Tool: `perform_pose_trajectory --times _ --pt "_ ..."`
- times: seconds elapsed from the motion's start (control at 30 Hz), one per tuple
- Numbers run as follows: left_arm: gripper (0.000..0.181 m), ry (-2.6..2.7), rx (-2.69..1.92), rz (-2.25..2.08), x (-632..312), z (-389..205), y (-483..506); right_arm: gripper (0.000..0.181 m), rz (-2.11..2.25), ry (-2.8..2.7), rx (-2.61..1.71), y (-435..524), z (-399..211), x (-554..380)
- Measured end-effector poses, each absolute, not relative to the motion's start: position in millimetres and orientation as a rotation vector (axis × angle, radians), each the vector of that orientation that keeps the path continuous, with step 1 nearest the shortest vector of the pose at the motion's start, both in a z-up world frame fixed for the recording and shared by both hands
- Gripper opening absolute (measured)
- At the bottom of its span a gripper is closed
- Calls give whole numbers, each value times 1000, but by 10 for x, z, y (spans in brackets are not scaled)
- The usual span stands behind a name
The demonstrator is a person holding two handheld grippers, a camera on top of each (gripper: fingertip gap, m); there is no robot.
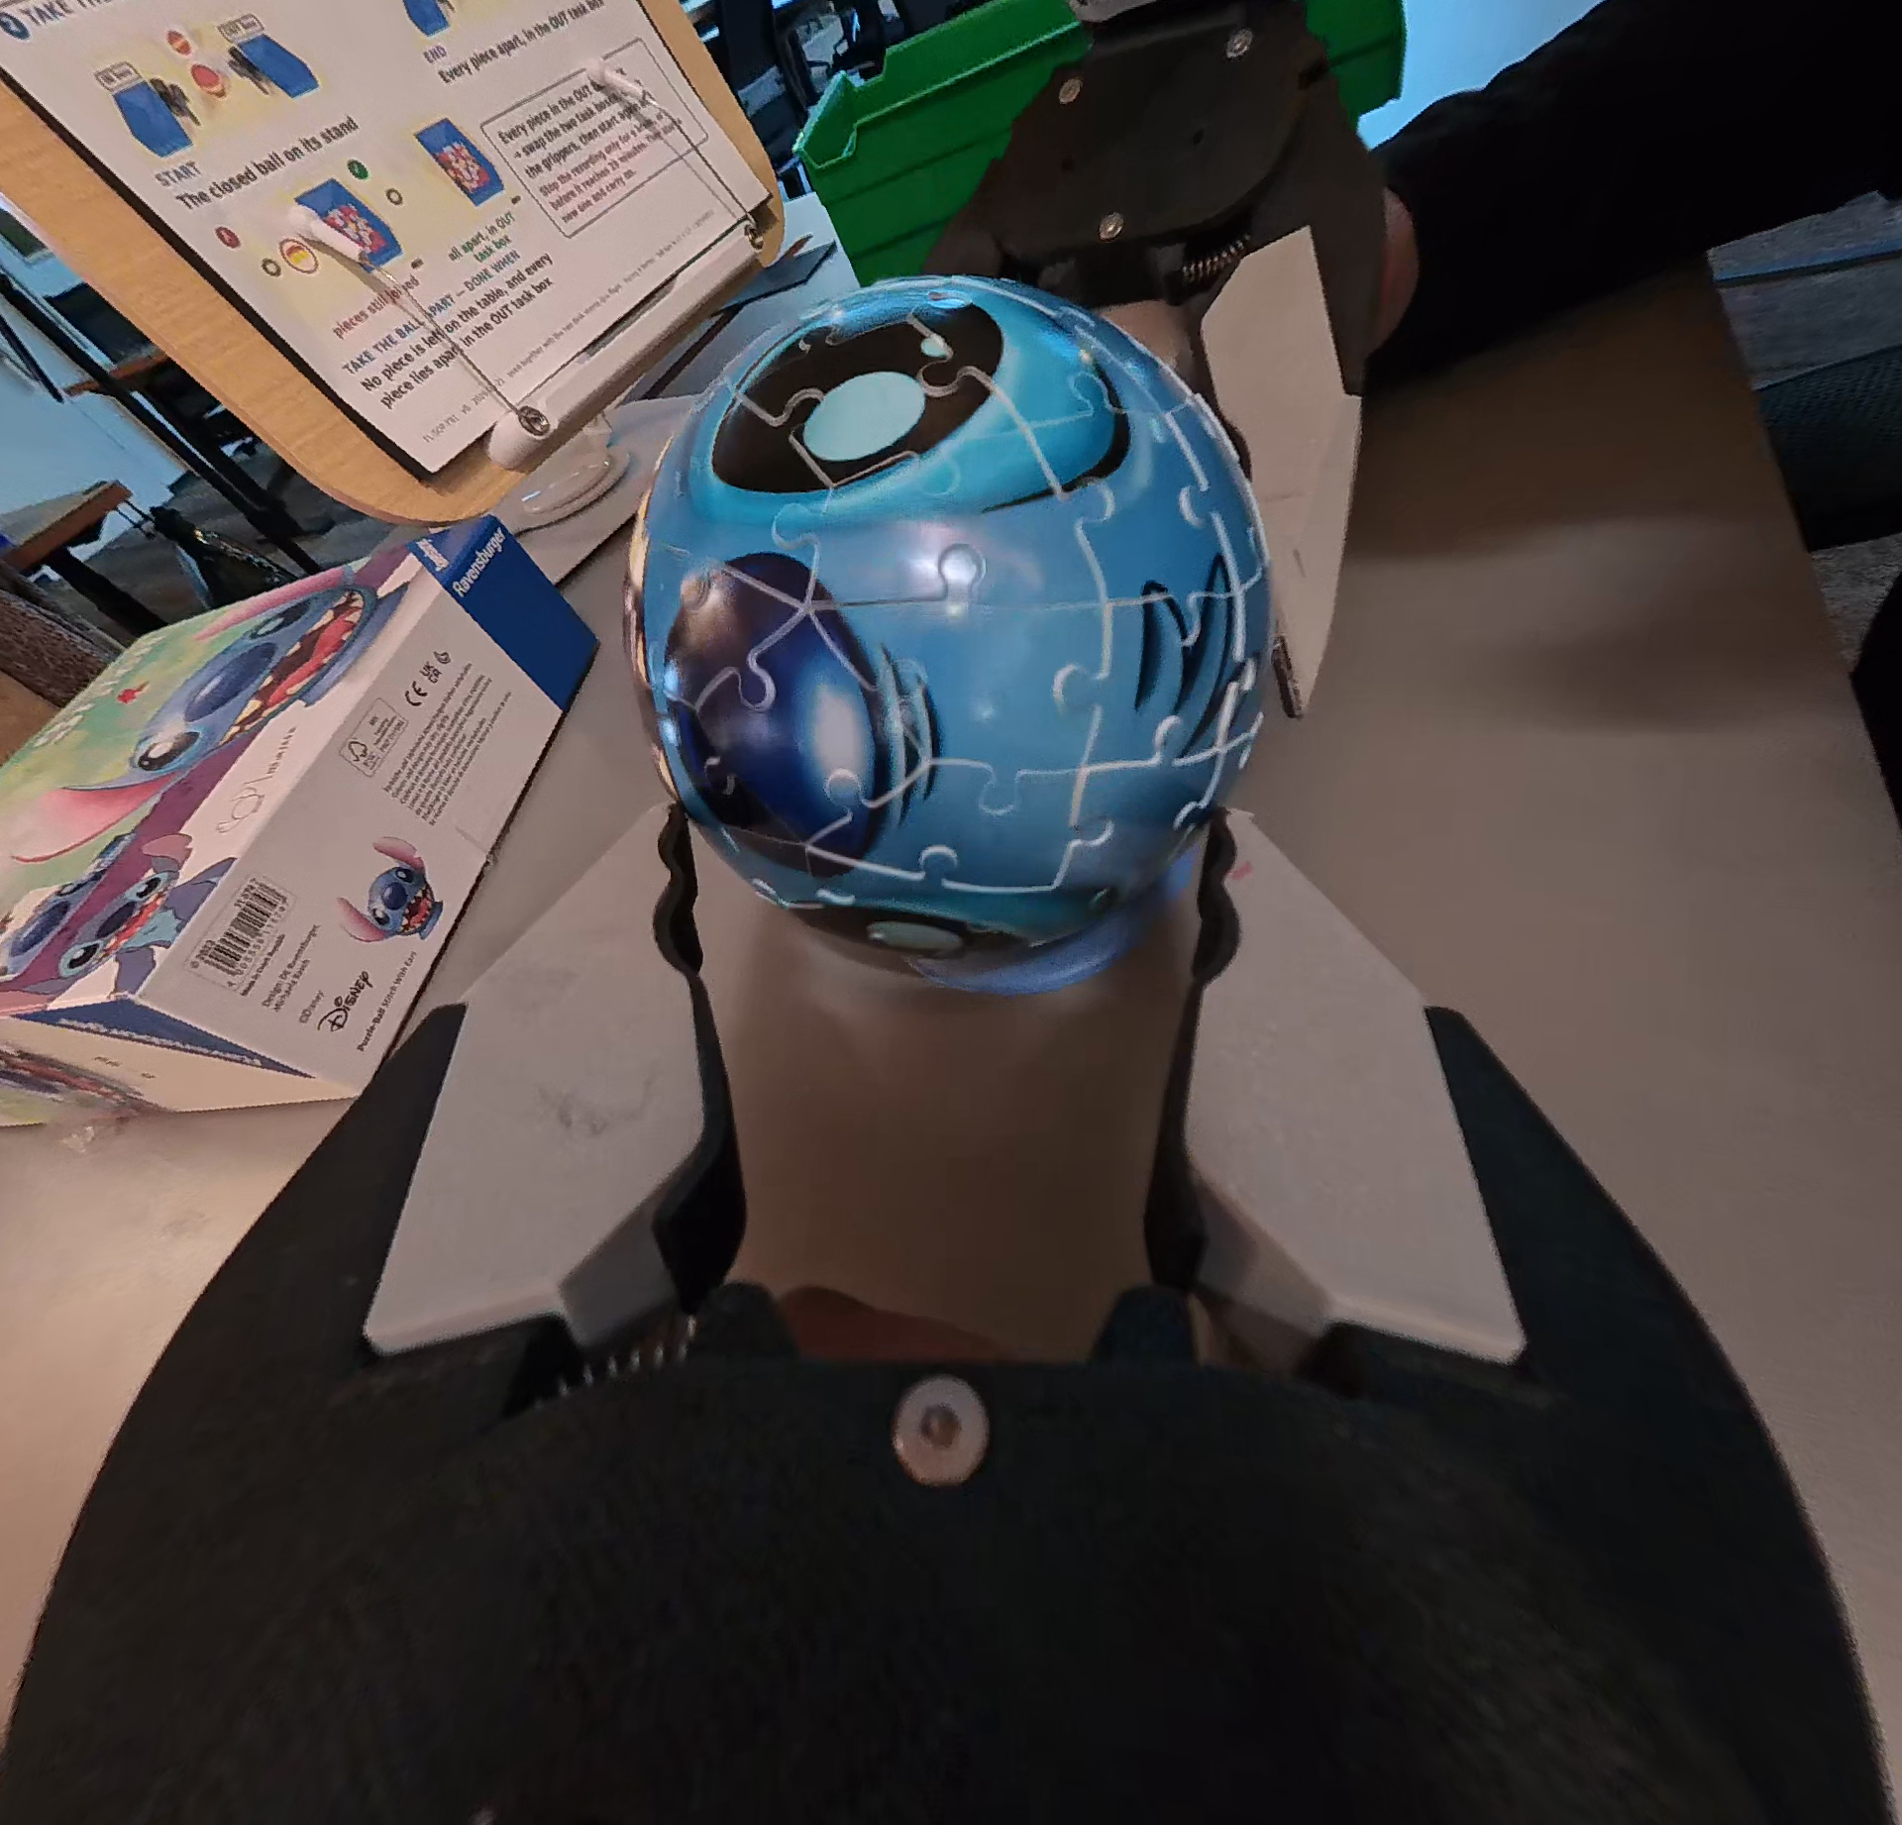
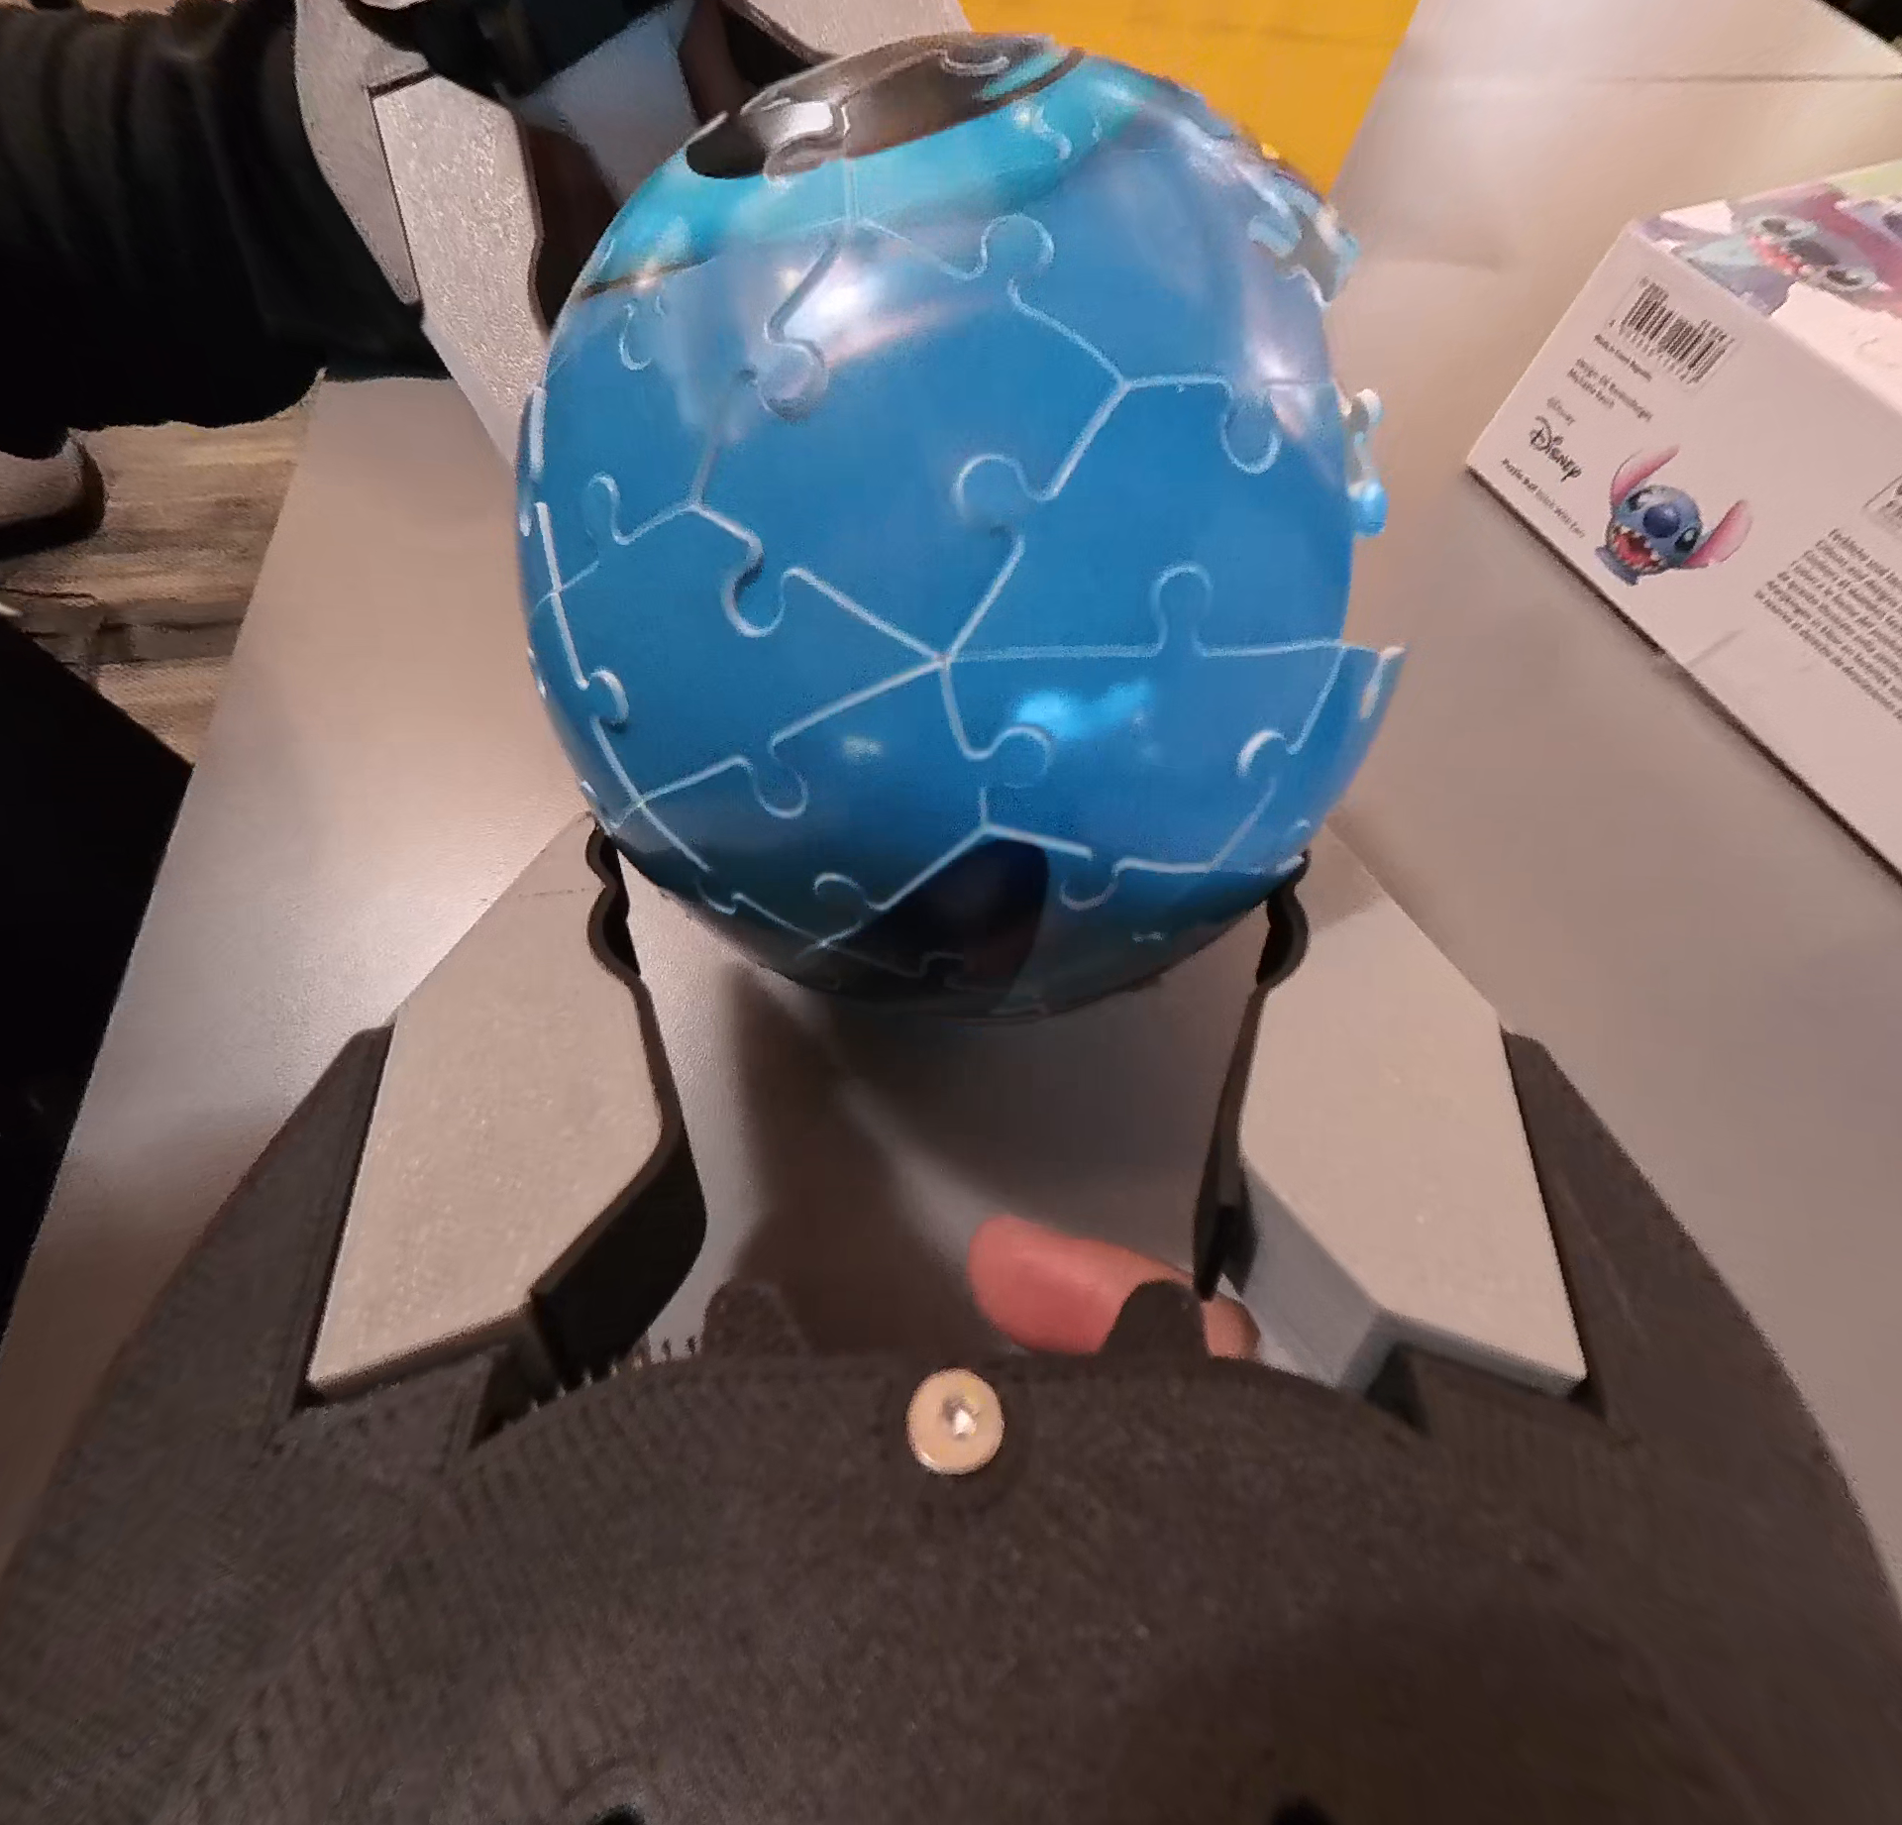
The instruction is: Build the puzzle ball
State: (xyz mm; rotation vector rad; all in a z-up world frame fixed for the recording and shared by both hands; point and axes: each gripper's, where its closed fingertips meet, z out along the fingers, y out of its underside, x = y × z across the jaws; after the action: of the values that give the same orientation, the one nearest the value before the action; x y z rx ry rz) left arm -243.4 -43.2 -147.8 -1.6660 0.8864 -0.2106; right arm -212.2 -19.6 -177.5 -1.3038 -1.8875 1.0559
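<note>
Both claws' tips [image 1: 942,849] [image 2: 942,870] against puzzle ball [image 1: 947,633] [image 2: 947,540] sides.

My right gripper [image 2: 942,890] reaches toward twelve o'clock, its two black fingertips [image 2: 609,895] pressed to the lower flanks of the blue puzzle ball [image 2: 926,582] at about seven and five o'clock of the sphere. The ball's right edge, at three o'clock, shows a stepped, unfilled outline; one dark gap sits near its bottom. At eleven o'clock the left gripper [image 2: 453,170] meets the ball from the far side. A printed box [image 2: 1688,499] lies on the grey table [image 2: 1492,952] at three o'clock, well apart from the ball.
</note>
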Motion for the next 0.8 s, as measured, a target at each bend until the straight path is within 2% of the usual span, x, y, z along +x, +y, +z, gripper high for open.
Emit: perform_pose_trajectory --times 0.8 --pt "91 869 -1658 -232 -2445 -1448 -432 119 1018 -1925 -1378 -158 -1881 -2095"
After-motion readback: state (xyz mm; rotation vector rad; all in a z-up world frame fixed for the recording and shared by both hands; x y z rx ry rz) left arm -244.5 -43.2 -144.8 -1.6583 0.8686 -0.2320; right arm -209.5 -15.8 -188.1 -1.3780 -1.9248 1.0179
